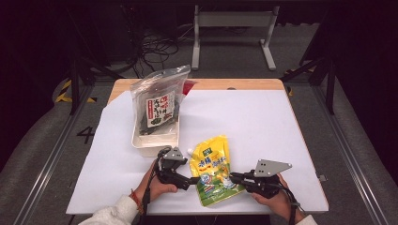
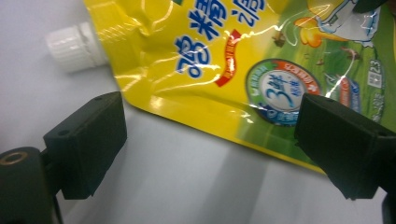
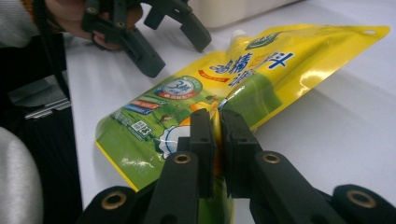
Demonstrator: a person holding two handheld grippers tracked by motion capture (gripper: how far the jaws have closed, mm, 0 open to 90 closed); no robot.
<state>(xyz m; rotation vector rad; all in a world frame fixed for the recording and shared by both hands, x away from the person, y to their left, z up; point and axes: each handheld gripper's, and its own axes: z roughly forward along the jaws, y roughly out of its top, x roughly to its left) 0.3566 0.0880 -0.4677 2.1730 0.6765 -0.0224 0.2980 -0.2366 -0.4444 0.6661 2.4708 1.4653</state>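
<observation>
Left of centre on the white sheet (image 1: 263,117) over the table: a white tray (image 1: 155,140), with a clear zip bag of dark dried seaweed (image 1: 158,101) standing in it, tilted back toward the far edge.

Just near of that tray, at the near left: left gripper (image 1: 191,180), held in the person's left hand (image 1: 157,187), grey three-cornered plate on top. Jaws spread wide — the left edge of the yellow spouted pouch (image 1: 214,169) between them, neither pad pressing on it. Along this gripper's own jaws (image 2: 210,135): pouch (image 2: 243,60) running across the upper half, white screw cap (image 2: 70,42) at the upper left, one black pad on bare white sheet (image 2: 177,186), the other lapping over the pouch's green printed part; no contact to be made out.

Centre near: pouch lying on the sheet, spout toward the tray, yellow at the far end, green at the near end, right edge lifted a little off the surface.

Near right: right gripper (image 1: 234,177) in the right hand (image 1: 277,199), aimed leftward at the pouch. Seen along its jaws (image 3: 216,123) — clamped tight on the pouch's (image 3: 243,79) edge, foil pinched thin between the two black pads, the pouch rising from the sheet (image 3: 350,116) at that side. Farther off in the same view, left gripper (image 3: 173,44) gaping above the pouch's opposite edge.
</observation>
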